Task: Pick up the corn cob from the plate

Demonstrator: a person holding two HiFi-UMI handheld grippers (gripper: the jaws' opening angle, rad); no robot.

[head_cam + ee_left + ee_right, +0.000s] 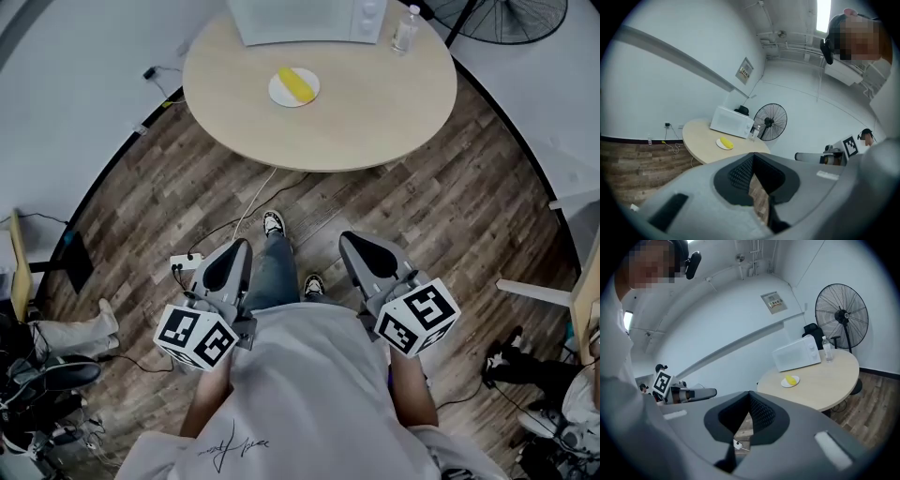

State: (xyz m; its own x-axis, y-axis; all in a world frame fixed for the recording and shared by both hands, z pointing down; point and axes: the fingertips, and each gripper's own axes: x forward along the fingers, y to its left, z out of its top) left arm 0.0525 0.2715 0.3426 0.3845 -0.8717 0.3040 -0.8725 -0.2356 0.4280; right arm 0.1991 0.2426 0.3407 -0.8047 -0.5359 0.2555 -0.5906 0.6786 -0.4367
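Your left gripper and right gripper are closed, empty. Corn cob lies on its plate, well apart.

A yellow corn cob is seen on a white plate upon the pale beige table, where a white microwave is also set. Under the table, a brown wood-grain floor is shown. Black-and-white square markers are borne by the grey left gripper and right gripper.
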